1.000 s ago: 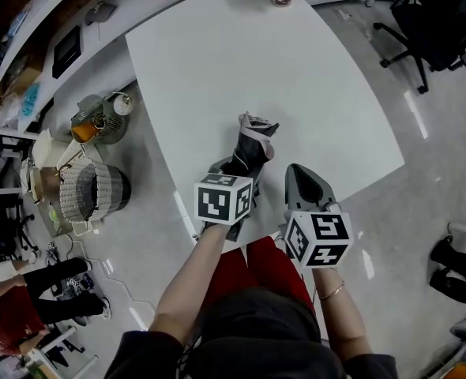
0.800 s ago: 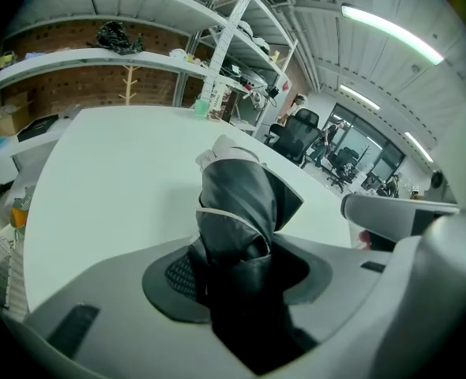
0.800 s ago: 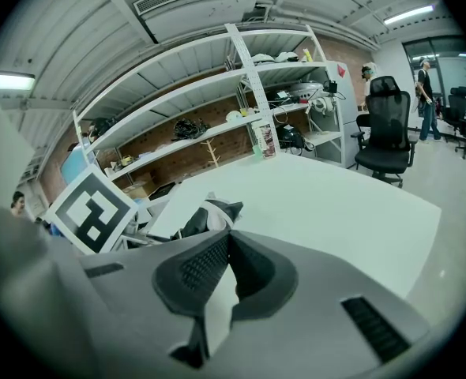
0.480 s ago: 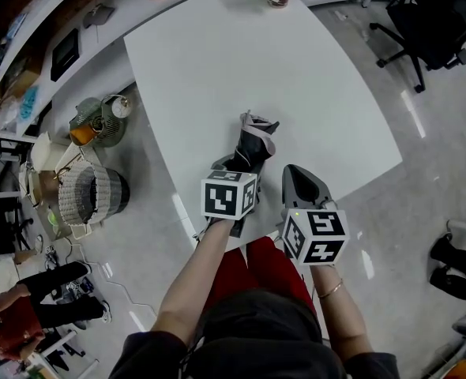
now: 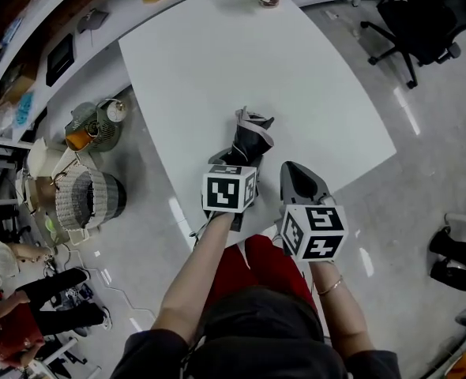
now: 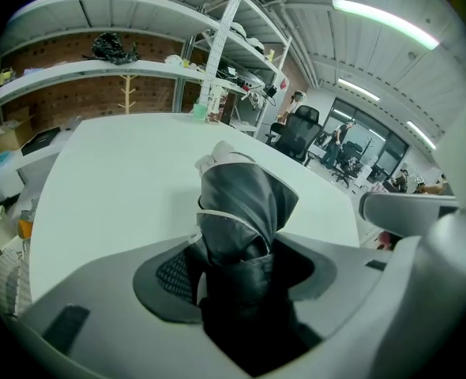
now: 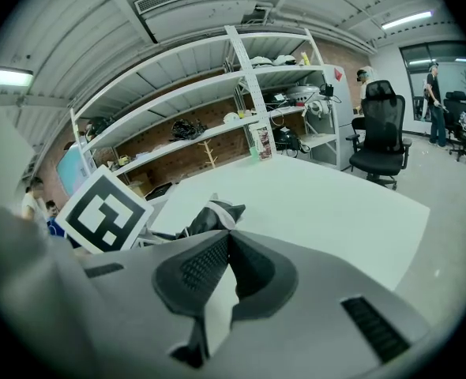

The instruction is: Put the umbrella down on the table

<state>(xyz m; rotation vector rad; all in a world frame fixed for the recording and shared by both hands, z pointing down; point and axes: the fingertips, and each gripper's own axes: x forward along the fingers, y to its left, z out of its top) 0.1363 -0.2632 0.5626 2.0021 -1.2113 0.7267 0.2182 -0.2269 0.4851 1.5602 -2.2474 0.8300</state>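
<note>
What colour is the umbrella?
The umbrella is black with white trim, clearest in the left gripper view.

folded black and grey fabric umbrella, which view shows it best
The left gripper view: the umbrella fills its centre, between the left gripper's opening jaws. The head view shows only its far end on the white table; the right gripper view, just a tip.

Head view is hanging overhead, staring steeply down on the white table (image 5: pixel 217 69). Left gripper view is riding close behind the left claw (image 6: pixel 241 271), jaws opening with the umbrella (image 6: pixel 237 200) between them, facing across the table to the shelves (image 6: pixel 99 68). Right gripper view is skimming over the right claw (image 7: pixel 227 239) the same way. All three are sharing table and umbrella.
</note>
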